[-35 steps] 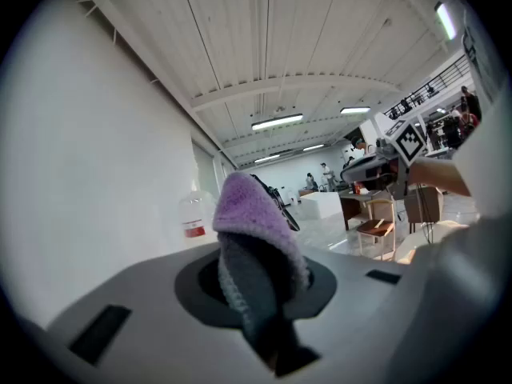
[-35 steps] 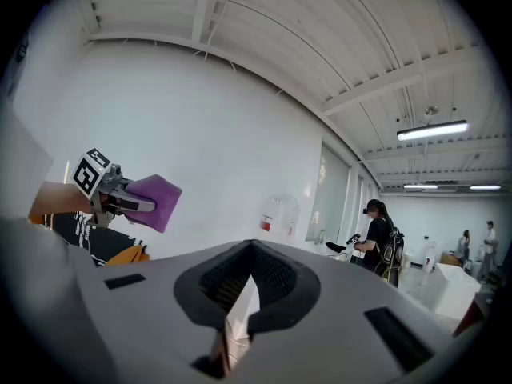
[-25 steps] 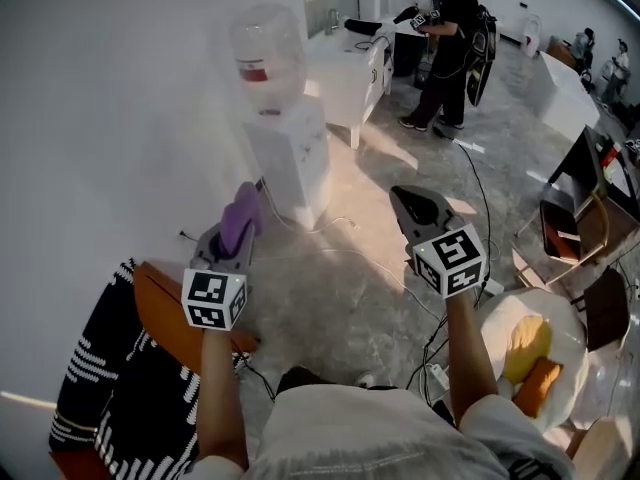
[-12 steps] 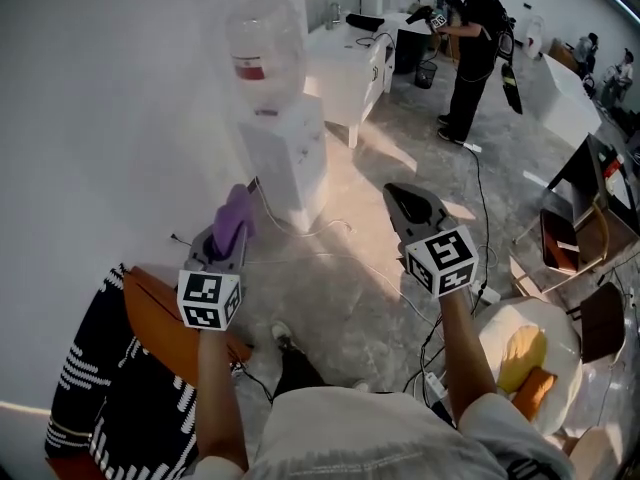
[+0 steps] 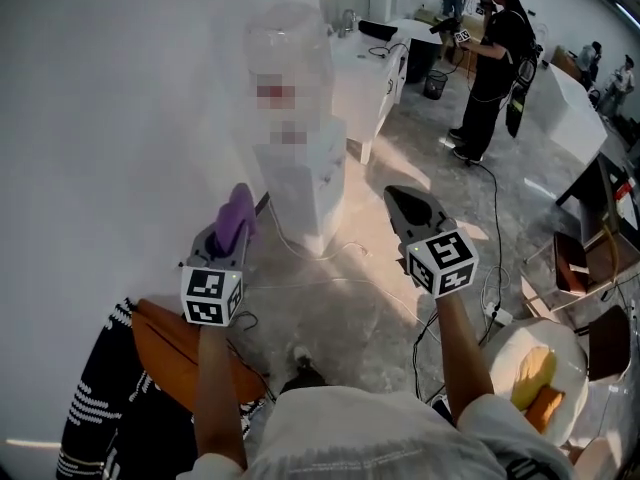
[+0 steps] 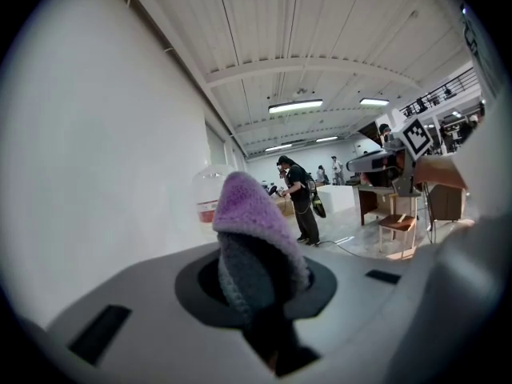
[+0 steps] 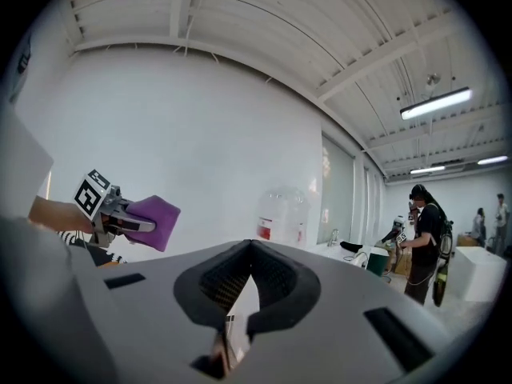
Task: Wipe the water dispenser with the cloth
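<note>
The white water dispenser (image 5: 300, 183) stands against the wall with a clear bottle (image 5: 285, 53) on top, a step ahead of both grippers. My left gripper (image 5: 236, 216) is shut on a purple cloth (image 5: 238, 213), held up short of the dispenser's left side. In the left gripper view the cloth (image 6: 252, 230) covers the jaws, with the bottle (image 6: 210, 198) behind it. My right gripper (image 5: 412, 206) is shut with nothing in it, level with the left one and to the dispenser's right. The right gripper view shows the bottle (image 7: 282, 218) ahead and the cloth (image 7: 152, 221) at the left.
A cable (image 5: 330, 268) trails on the floor from the dispenser's foot. An orange seat (image 5: 175, 348) is at my lower left. A white counter (image 5: 365, 63) stands behind the dispenser, and a person (image 5: 495, 58) stands further back. A round table (image 5: 535, 343) and wooden chairs (image 5: 575, 258) are at the right.
I have stepped closer to the dispenser, which now looms larger. Both grippers keep their pose, the left still shut on the cloth. The person at the back moved right.
</note>
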`<state>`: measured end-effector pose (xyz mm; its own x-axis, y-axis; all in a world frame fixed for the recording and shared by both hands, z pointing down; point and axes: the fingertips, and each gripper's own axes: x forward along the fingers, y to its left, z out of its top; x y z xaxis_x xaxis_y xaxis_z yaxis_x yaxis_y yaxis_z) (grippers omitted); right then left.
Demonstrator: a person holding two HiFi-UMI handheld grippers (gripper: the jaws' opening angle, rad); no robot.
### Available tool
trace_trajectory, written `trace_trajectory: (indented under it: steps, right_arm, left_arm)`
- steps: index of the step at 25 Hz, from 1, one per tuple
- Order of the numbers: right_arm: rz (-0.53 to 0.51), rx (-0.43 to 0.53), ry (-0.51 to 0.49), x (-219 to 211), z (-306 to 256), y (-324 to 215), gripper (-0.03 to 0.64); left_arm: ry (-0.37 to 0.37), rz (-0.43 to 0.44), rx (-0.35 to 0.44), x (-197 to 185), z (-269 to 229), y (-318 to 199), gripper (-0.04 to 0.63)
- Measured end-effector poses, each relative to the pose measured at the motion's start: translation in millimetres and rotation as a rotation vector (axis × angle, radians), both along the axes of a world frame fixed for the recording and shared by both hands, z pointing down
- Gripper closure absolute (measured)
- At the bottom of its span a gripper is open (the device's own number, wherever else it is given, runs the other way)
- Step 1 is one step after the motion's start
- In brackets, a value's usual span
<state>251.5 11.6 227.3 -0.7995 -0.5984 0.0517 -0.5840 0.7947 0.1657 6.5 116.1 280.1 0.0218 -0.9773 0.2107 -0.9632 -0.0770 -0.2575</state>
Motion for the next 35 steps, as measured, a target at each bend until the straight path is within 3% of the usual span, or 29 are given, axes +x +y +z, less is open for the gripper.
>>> trace_trajectory:
  steps: [11,16,23,27,35]
  right_arm:
    - [0.056,-0.122,0.092,-119.0,33.5,-75.6,0.603]
    - [0.080,-0.142,0.096,-158.6,45.7,-89.0,0.603]
    - [0.136,-0.112,0.099,-185.5,58.7,-128.8,0.603]
    - [0.099,-0.170,0.073,-201.2,73.9,-159.9,0.603]
    - [0.059,-0.296,0.128,-225.8,128.9,-234.4,0.603]
  left_arm:
    - [0.055,0.043,-0.056,-111.1,28.6,-81.8,0.534]
    - [0.127,0.060,-0.085,-149.6,41.6,-99.9,0.534]
    - [0.179,0.016,-0.129,-191.6,71.1,-133.7,0.534]
    - [0.207,-0.029,-0.169,-211.3,91.6,-161.9,0.534]
    - [0.245,-0.084,-0.237,-238.4,134.9,-238.3,0.534]
